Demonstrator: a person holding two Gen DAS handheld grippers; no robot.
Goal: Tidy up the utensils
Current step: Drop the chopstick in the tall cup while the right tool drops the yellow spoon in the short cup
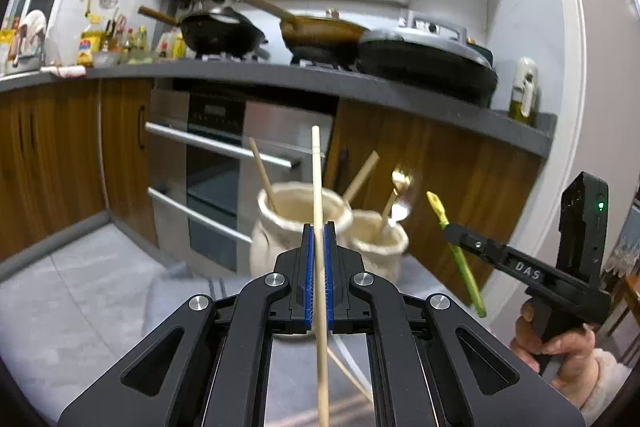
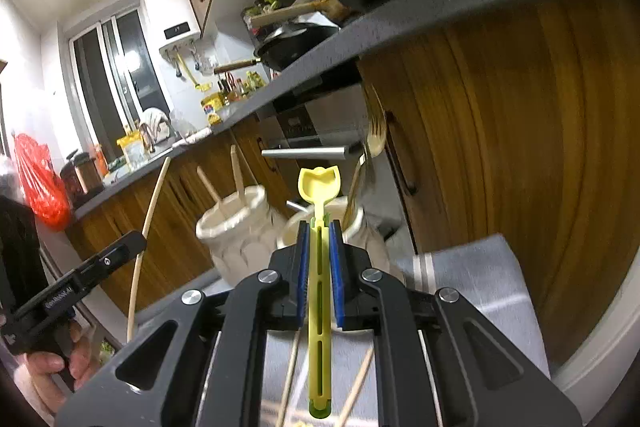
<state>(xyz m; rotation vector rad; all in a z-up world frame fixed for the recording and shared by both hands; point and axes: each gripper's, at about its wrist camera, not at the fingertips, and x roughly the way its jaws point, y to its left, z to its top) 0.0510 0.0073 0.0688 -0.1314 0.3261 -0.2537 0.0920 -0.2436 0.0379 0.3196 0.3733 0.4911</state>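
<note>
My left gripper (image 1: 319, 227) is shut on a pale wooden chopstick (image 1: 318, 187) that stands nearly upright between its blue pads. Just beyond it stand two cream holders: the left holder (image 1: 276, 227) has wooden sticks in it, the right holder (image 1: 384, 239) has a gold spoon (image 1: 400, 183). My right gripper (image 2: 319, 225) is shut on a yellow-green plastic spoon (image 2: 320, 187), bowl end forward, over the same holders (image 2: 240, 227). From the left wrist view the right gripper (image 1: 452, 229) shows with that spoon (image 1: 460, 251). The chopstick (image 2: 146, 239) shows in the right wrist view.
Loose chopsticks (image 2: 360, 383) lie on the grey mat (image 1: 80, 307) under the grippers. Behind the holders are wooden cabinets (image 2: 500, 127), an oven (image 1: 216, 163) with bar handles, and a dark countertop (image 1: 320, 79) with pans. A person's hand (image 1: 568, 347) grips the right tool.
</note>
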